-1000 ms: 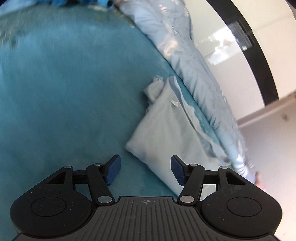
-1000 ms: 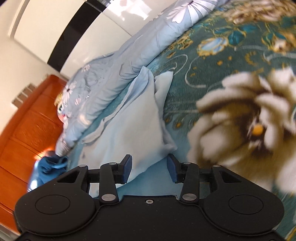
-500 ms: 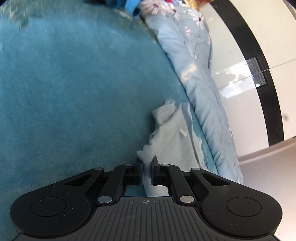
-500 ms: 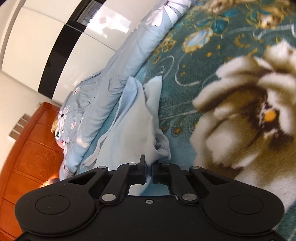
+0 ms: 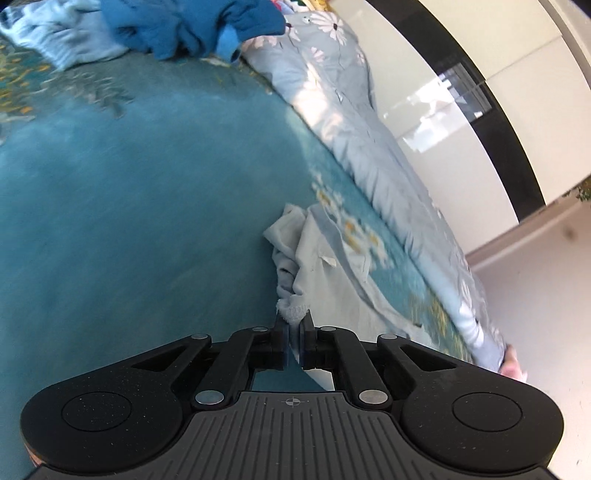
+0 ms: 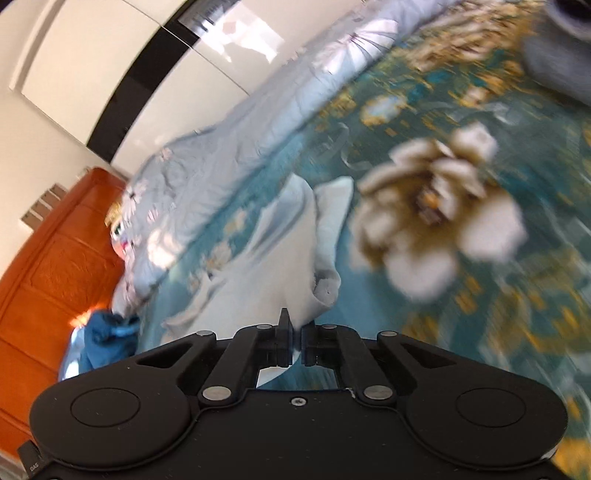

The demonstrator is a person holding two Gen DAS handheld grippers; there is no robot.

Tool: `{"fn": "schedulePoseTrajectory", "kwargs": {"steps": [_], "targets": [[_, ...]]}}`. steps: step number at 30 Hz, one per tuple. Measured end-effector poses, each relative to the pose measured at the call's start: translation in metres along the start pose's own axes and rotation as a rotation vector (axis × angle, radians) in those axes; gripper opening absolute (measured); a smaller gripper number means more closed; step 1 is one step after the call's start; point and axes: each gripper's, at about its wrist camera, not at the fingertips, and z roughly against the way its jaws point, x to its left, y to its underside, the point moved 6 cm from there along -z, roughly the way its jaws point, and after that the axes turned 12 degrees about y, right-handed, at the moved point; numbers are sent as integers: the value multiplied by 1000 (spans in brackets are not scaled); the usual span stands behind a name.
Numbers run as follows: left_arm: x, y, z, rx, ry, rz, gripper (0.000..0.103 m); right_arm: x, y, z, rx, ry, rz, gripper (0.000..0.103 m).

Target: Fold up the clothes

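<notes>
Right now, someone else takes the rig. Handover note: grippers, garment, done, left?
Left gripper: shut on one corner of the pale blue garment.
Right gripper: shut on another corner of the same garment.
Garment: partly lifted at both pinched corners, the rest lying on the teal floral bedspread, beside the grey-blue quilt.
Other clothes: a dark blue heap at the far end, untouched.
Done: both corners gripped.
Left: carry the corners over to make the fold, release, then probably the remaining pile.
</notes>
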Motion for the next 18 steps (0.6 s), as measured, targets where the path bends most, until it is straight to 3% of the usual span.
{"fn": "schedulePoseTrajectory", "kwargs": {"steps": [4,8,12,15,18], "targets": [[8,13,10,29,-17,-9,3,-13,21,8,20,36,-24,4],[14,19,10,56,-29,-25,4,-9,23,-1,27,78,30,4],[23,18,17,72,-21,-13,11,-13,20,3,22,73,26,13],[29,4,30,25,-63,-30,10,-28,11,14,-23,110,15,21],[27,-22,29,-4,-86,-77,12,-40,-7,21,-90,188,18,21]]}}
